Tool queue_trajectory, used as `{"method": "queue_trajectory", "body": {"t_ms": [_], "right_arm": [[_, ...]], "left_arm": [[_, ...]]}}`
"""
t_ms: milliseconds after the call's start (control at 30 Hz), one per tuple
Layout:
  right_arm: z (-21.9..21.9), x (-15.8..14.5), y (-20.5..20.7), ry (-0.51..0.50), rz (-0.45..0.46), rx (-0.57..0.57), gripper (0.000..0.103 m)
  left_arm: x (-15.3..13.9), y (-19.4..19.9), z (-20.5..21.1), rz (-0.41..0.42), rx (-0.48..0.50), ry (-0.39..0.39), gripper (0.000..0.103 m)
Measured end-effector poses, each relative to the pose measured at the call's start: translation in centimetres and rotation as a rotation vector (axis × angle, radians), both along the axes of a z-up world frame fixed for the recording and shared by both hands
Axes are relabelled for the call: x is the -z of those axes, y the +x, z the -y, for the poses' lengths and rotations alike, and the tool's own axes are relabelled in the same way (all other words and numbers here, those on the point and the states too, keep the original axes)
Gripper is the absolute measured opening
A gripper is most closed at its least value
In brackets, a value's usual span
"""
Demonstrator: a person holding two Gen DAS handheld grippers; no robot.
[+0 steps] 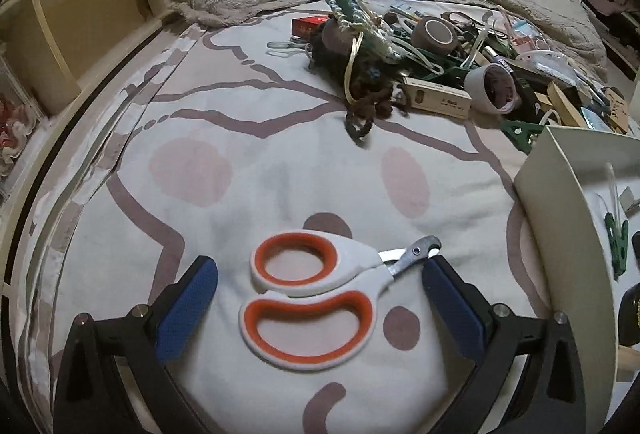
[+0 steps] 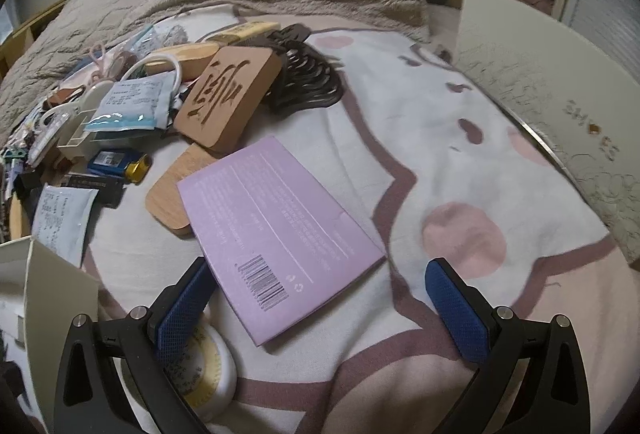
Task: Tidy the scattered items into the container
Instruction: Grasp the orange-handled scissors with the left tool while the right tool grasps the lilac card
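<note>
White nail clippers with orange-lined handle loops (image 1: 312, 294): flat on the bed's cartoon-print sheet (image 1: 240, 173), lower centre of frame, between the spread fingers of the left hand-held gripper (image 1: 320, 294), ungripped. Cream open box (image 1: 560, 201): right edge. Lilac flat packet (image 2: 276, 242): its lower edge between the wide-open, empty right hand-held gripper (image 2: 318, 298).

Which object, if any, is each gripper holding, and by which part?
Nothing is held. The left gripper is open around the orange-and-white handled scissors lying on the bedsheet; the right gripper is open over the flat purple cardboard packet.
</note>
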State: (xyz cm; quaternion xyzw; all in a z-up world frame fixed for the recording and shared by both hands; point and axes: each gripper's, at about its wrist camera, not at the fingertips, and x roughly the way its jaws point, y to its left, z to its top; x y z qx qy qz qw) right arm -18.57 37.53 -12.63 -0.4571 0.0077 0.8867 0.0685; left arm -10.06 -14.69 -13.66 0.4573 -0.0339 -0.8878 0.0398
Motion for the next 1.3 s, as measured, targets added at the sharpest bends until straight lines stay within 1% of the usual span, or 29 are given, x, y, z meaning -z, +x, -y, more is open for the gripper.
{"method": "queue_trajectory", "body": {"t_ms": [100, 167, 267, 333, 367, 433, 600, 700, 767, 833, 967, 1133, 1267, 1300], "right_arm": [[-0.4, -0.3, 0.4, 0.03, -0.024, 0.05, 0.103], [-1.1, -0.5, 0.6, 0.034, -0.042, 0.106, 0.103], [-2.9, -0.9, 1.3, 0.007, -0.072, 0.215, 0.103], [-4.0, -1.1, 1.7, -0.027, -0.094, 0.268, 0.103], [-4.3, -1.2, 1.9, -0.04, -0.103, 0.278, 0.103], [-4.3, -1.5, 2.1, -0.05, -0.119, 0.273, 0.103], [-3.2, -2.2, 2.8, -0.102, -0.125, 0.181, 0.103], [-1.8, -2.5, 2.6, -0.072, -0.106, 0.12, 0.103], [-0.9, -2.5, 1.6, -0.037, -0.08, 0.081, 0.103], [-0.5, -2.3, 0.6, -0.011, -0.048, 0.076, 0.103], [-0.2, -1.6, -1.6, -0.018, 0.013, 0.071, 0.103], [0.3, -0.5, -3.1, -0.017, 0.075, 0.054, 0.103], [0.3, -0.1, -3.4, -0.016, 0.082, 0.06, 0.103], [0.2, -0.1, -3.5, -0.02, 0.082, 0.063, 0.103]], "left_arm": [[0.0, -0.1, 0.1, 0.004, -0.001, 0.0, 0.103], [0.0, -0.1, 0.1, 0.005, -0.003, -0.003, 0.103], [0.1, -0.1, 0.2, 0.004, -0.007, -0.006, 0.103], [0.1, 0.0, 0.1, 0.003, -0.013, -0.012, 0.103], [0.1, 0.0, 0.1, 0.002, -0.016, -0.017, 0.103], [0.2, 0.0, 0.0, 0.001, -0.02, -0.024, 0.103], [0.2, -0.1, 0.0, 0.002, -0.023, -0.032, 0.103], [0.2, -0.1, 0.0, 0.003, -0.024, -0.033, 0.103], [0.2, -0.1, -0.1, 0.003, -0.024, -0.036, 0.103], [0.2, -0.1, 0.0, 0.001, -0.025, -0.034, 0.103], [0.2, -0.1, -0.1, 0.003, -0.025, -0.04, 0.103], [0.3, -0.3, 0.1, 0.005, -0.025, -0.033, 0.103], [0.3, -0.2, 0.1, -0.023, -0.03, -0.035, 0.103], [0.3, -0.2, 0.0, -0.033, -0.029, -0.039, 0.101]]}}
